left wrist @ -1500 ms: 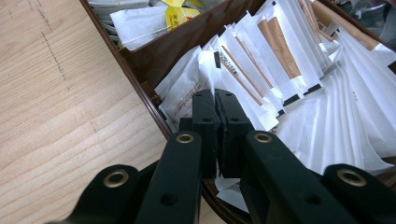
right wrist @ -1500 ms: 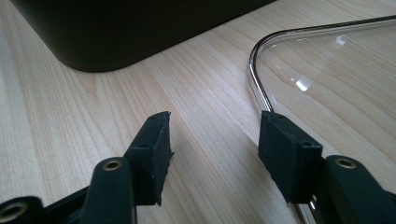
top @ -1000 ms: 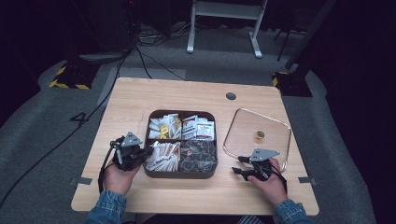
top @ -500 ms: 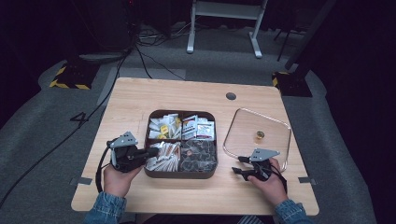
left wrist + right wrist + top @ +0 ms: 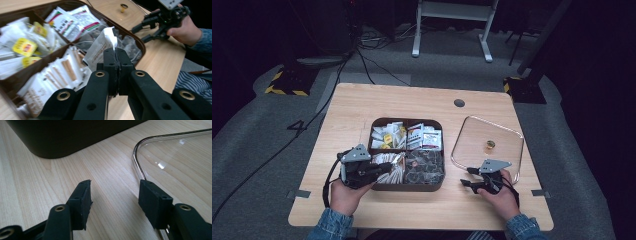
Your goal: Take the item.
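Note:
A dark brown box (image 5: 407, 120) with four compartments sits mid-table, full of sachets. My left gripper (image 5: 116, 53) is shut on the edge of a white paper sachet (image 5: 100, 48), held just above the box's near compartments (image 5: 75, 65). From above, the left gripper (image 5: 384, 171) reaches over the box's near left part. My right gripper (image 5: 115, 192) stands open over bare wood, nothing between its fingers, beside the rim of a glass lid (image 5: 136, 157). In the high view the right gripper (image 5: 469, 178) lies at the lid's near left corner.
The glass lid (image 5: 472, 127) lies flat to the right of the box, with a gold knob (image 5: 490, 145) at its middle. The box's rounded corner (image 5: 62, 137) is just ahead of the right gripper. A round cable hole (image 5: 459, 103) is at the table's far side.
My left gripper has shifted a little to the right and risen with the sachet in it. The right gripper has stayed put.

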Tool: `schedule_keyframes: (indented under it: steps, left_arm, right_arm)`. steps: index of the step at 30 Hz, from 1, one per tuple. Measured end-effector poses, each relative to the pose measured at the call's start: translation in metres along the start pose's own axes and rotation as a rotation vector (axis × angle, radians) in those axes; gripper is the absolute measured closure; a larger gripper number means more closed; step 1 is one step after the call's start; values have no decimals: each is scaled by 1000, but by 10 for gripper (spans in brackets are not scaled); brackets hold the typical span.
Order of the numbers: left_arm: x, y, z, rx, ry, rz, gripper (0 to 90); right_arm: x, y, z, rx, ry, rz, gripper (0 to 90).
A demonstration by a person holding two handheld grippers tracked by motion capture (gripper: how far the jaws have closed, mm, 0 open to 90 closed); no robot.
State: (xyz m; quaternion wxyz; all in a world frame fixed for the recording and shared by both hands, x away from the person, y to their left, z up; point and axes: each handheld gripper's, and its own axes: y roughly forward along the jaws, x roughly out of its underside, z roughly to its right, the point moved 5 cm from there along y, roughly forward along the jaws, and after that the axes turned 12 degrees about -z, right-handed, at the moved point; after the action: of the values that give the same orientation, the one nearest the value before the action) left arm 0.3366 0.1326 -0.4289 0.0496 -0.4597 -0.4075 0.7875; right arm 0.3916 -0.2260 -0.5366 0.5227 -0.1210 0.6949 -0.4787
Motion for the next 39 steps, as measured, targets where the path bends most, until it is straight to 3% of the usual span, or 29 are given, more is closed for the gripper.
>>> schedule_keyframes:
  steps: [10, 17, 29, 36, 39]
  left_arm:
    - [-5, 19, 34, 40, 89, -62, 885]
    - [-2, 36, 51, 71, 135, -111, 885]
    - [5, 59, 69, 102, 218, -187, 885]
    - [9, 76, 78, 82, 272, -260, 885]
    - [10, 84, 77, 80, 269, -286, 885]
  right_arm:
    - [0, 0, 0, -1, 3, -1, 437]
    - [-1, 1, 1, 3, 6, -1, 437]
    - [-1, 1, 1, 3, 6, -1, 436]
    - [-1, 0, 0, 10, 1, 1, 435]
    - [0, 0, 0, 12, 0, 2, 435]
